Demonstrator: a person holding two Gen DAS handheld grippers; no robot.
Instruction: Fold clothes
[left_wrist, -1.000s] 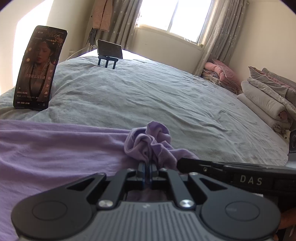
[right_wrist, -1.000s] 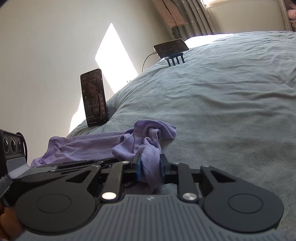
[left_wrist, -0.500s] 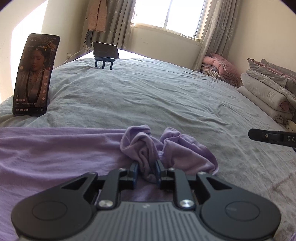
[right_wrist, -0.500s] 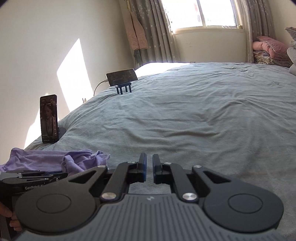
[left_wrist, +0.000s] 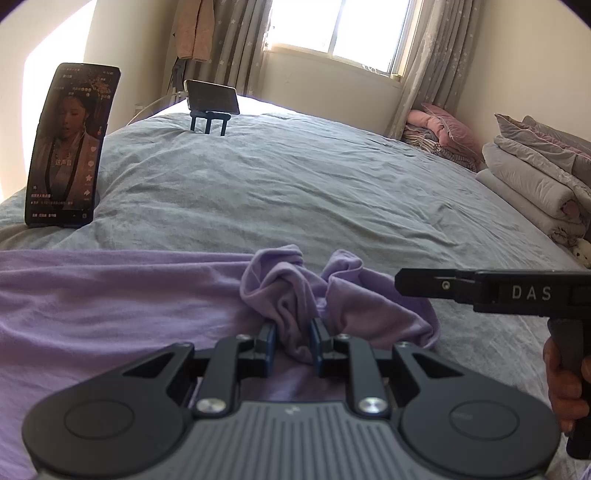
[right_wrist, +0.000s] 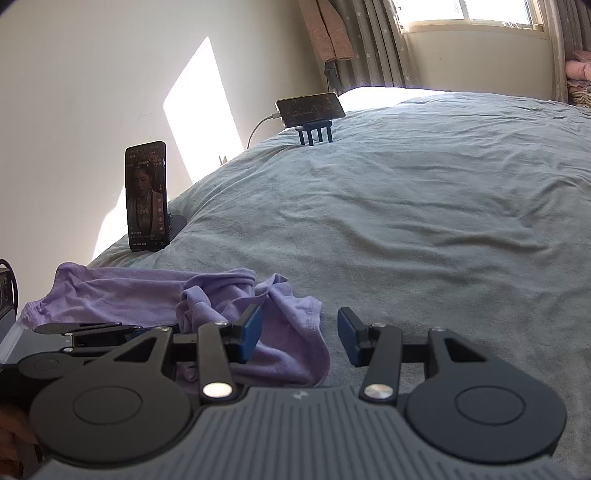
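A purple garment (left_wrist: 110, 295) lies spread across the near side of the grey bed (left_wrist: 295, 184), with a bunched-up end (left_wrist: 295, 280) at its right. My left gripper (left_wrist: 293, 339) has its jaws slightly apart, and a fold of that bunch sits loosely between them. My right gripper (right_wrist: 300, 328) hovers just right of the bunch with its jaws opening and nothing held. The garment's edge (right_wrist: 295, 354) lies below its left finger. In the left wrist view the right gripper (left_wrist: 400, 282) comes in from the right, held by a person's hand (left_wrist: 565, 384).
An upright phone (left_wrist: 70, 147) with a lit screen stands on the bed at the left. A second phone on a blue stand (left_wrist: 210, 98) stands at the far end. Folded quilts (left_wrist: 535, 177) and pink bedding (left_wrist: 443, 125) are stacked at the right.
The right gripper let go of the bunched cloth, drew off to the right, and has come back beside it with jaws apart. The left jaws loosened around their fold.
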